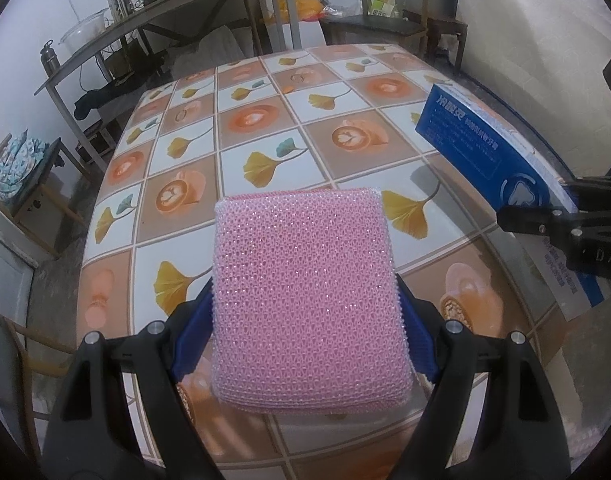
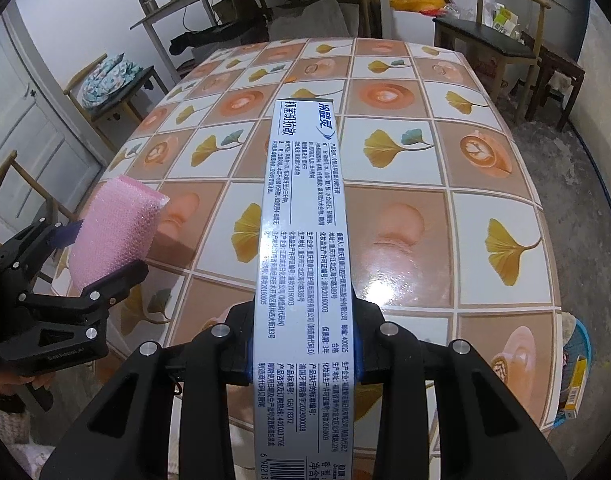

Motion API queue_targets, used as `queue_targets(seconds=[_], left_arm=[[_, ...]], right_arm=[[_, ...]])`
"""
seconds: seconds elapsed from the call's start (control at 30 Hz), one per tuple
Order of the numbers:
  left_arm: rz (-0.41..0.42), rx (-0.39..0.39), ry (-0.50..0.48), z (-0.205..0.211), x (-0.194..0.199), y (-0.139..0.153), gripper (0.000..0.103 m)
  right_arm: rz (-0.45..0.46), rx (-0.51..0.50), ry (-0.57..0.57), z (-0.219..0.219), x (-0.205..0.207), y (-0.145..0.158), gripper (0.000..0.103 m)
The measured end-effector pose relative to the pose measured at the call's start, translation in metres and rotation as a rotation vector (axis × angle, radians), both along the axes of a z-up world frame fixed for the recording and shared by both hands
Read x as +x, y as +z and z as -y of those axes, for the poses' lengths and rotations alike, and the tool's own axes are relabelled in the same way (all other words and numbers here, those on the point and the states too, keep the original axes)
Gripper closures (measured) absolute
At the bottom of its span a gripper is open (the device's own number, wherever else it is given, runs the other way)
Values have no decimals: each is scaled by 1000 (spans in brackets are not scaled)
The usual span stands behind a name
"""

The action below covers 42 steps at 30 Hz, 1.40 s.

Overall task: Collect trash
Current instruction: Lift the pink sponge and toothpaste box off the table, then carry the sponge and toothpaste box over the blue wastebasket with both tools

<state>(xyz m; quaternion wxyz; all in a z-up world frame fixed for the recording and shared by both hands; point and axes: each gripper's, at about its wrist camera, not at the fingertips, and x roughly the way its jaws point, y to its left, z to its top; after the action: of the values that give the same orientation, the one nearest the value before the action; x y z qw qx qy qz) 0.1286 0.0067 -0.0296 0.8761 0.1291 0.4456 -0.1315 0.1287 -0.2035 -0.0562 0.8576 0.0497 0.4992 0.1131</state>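
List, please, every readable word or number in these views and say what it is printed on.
"冷酸灵": toothpaste box, brand at its far end.
"GB/T 8372": same box, close to the right gripper.
"6 90213": same box, at the picture's bottom edge.
"DAS": right gripper body, left wrist view.
Remaining print on the box: too small to read reliably.

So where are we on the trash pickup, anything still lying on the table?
Done: the patterned table shows no loose items in either wrist view. In hand: the left tool is clamped on the pink scrub sponge, and the right tool on the long toothpaste box; both are held above the tabletop. Left: dropping both off. A blue bin-like container sits beside the table.
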Motion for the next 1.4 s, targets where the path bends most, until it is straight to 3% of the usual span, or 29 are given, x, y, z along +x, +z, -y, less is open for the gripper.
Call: queue_targets(seconds=[0.8, 1.1, 1.4], left_arm=[[21, -73, -137, 64, -13, 26, 26], [28, -112, -259, 124, -25, 44, 26], [-20, -152, -411, 211, -32, 48, 26]], right_arm=[[93, 65, -189, 73, -66, 23, 70], [130, 86, -332, 134, -111, 21, 70], [93, 132, -534, 209, -173, -16, 70]])
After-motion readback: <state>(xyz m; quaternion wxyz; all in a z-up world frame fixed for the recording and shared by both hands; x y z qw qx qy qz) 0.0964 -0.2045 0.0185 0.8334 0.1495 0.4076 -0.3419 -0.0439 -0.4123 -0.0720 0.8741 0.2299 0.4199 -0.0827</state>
